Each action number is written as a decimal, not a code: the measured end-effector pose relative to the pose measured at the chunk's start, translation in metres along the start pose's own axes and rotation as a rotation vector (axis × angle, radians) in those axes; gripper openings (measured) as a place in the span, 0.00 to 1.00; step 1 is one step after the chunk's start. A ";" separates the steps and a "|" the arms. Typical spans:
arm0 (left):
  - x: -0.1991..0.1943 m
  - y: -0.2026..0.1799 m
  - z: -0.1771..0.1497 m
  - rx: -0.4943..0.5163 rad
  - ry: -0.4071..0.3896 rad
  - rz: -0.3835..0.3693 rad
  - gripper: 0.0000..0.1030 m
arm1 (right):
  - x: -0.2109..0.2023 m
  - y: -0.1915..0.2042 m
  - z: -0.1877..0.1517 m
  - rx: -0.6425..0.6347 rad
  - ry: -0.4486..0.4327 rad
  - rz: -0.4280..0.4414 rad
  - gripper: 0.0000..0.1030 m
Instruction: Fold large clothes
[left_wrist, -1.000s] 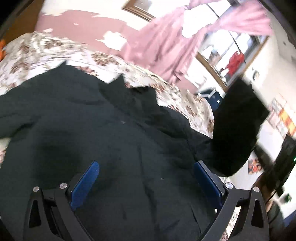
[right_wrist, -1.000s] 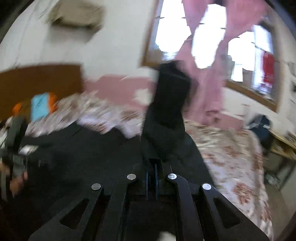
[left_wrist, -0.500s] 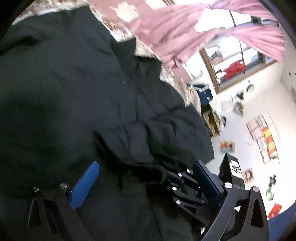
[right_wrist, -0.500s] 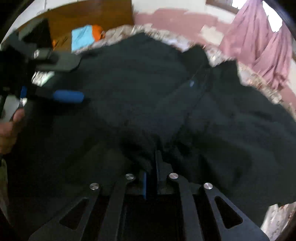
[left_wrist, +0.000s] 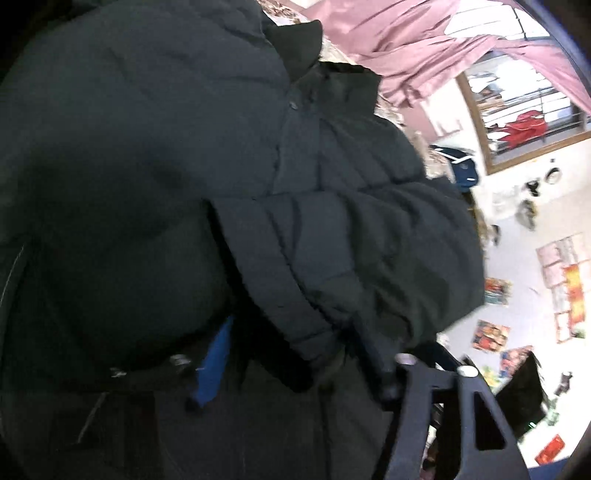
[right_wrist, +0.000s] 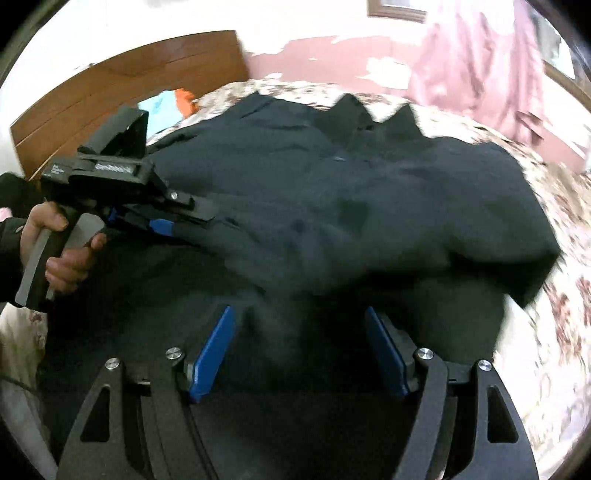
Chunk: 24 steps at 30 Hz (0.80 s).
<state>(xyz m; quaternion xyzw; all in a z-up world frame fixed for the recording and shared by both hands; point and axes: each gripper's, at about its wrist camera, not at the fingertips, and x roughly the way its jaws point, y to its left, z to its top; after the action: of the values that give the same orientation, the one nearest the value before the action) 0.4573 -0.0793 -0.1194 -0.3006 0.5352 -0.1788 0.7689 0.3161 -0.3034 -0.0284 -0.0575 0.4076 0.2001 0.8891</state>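
From the left wrist camera, nearly everything is dark fabric: a black padded jacket (left_wrist: 184, 155), matte and quilted in soft puffy bands, with a stiff collar standing up near the top. One sleeve (left_wrist: 332, 251) lies folded across the chest, its cuff end bunched in thick wrinkles right at the left gripper (left_wrist: 291, 354). A blue pad shows on one finger (left_wrist: 214, 365); the other finger is mostly lost in shadow and cloth. The sleeve's cuff sits between them, but whether they are pressing on it I cannot tell. Beyond the jacket hang pink curtains (left_wrist: 406, 44), limp and creased, beside a wood-framed window (left_wrist: 517, 110).

From the right wrist camera, the jacket (right_wrist: 369, 206) is spread over a bed with a floral sheet (right_wrist: 554, 332) — brown blossoms on white. The right gripper (right_wrist: 301, 350) hovers low over the hem side, its flat blue-padded fingers (right_wrist: 210, 354) spread wide with nothing between them but the fabric below. Off to the left, a bare hand (right_wrist: 59, 243) grips the handle of the left gripper (right_wrist: 166, 221), whose tips reach the sleeve's end — blurred there. A curved wooden headboard (right_wrist: 129, 96) rises behind.
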 end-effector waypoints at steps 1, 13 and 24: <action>0.002 -0.001 0.002 -0.003 -0.005 0.021 0.26 | -0.008 0.001 -0.011 0.016 0.002 -0.011 0.66; -0.093 -0.096 0.022 0.458 -0.374 0.190 0.09 | -0.096 0.004 -0.048 0.212 -0.218 -0.122 0.66; -0.149 -0.050 0.066 0.429 -0.506 0.396 0.08 | -0.016 -0.032 0.036 0.342 -0.259 -0.123 0.66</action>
<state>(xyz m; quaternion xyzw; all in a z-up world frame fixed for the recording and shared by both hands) 0.4673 -0.0101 0.0361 -0.0584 0.3265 -0.0547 0.9418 0.3445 -0.3280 0.0056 0.0958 0.3136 0.0791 0.9414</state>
